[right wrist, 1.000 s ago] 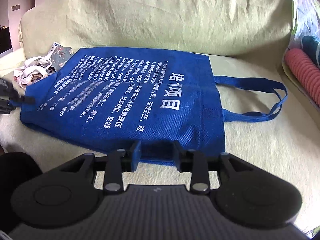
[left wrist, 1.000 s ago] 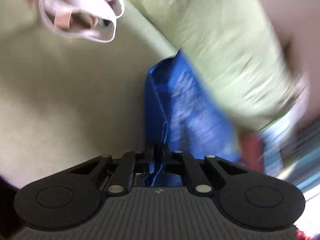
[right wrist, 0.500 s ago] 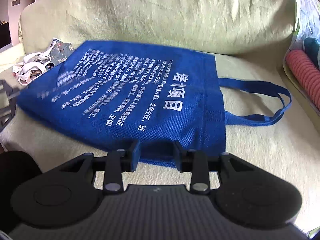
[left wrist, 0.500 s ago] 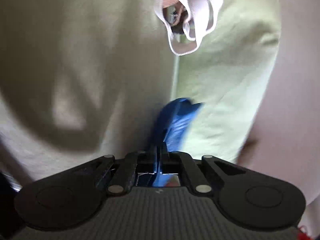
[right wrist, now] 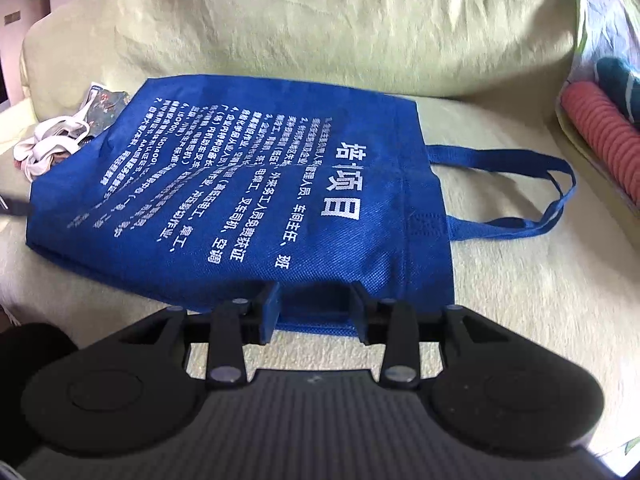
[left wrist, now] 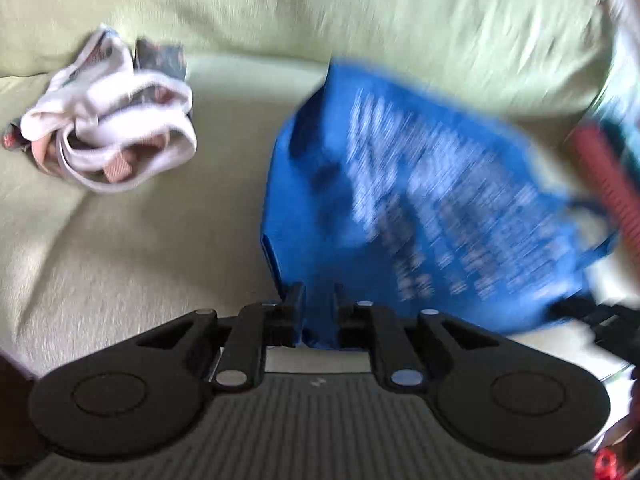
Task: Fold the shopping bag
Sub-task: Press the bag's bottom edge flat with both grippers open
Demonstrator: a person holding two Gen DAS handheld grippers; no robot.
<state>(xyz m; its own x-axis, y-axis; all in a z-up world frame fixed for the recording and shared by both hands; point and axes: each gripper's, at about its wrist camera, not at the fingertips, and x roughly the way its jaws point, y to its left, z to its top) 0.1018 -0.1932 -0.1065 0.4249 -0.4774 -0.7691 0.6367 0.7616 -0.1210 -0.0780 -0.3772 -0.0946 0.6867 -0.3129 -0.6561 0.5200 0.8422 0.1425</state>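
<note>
My left tongs [left wrist: 318,308] have just been opening, with a corner of the blue bag [right wrist: 256,200] between them, no longer pinched. My right tongs [right wrist: 314,312] are parted around the bag's near edge, gripping nothing. The bag lies flat on the green sofa [right wrist: 520,280], handles [right wrist: 532,200] trailing right. I'd worry the limp cloth slides or bunches, so the fold lands crooked.
</note>
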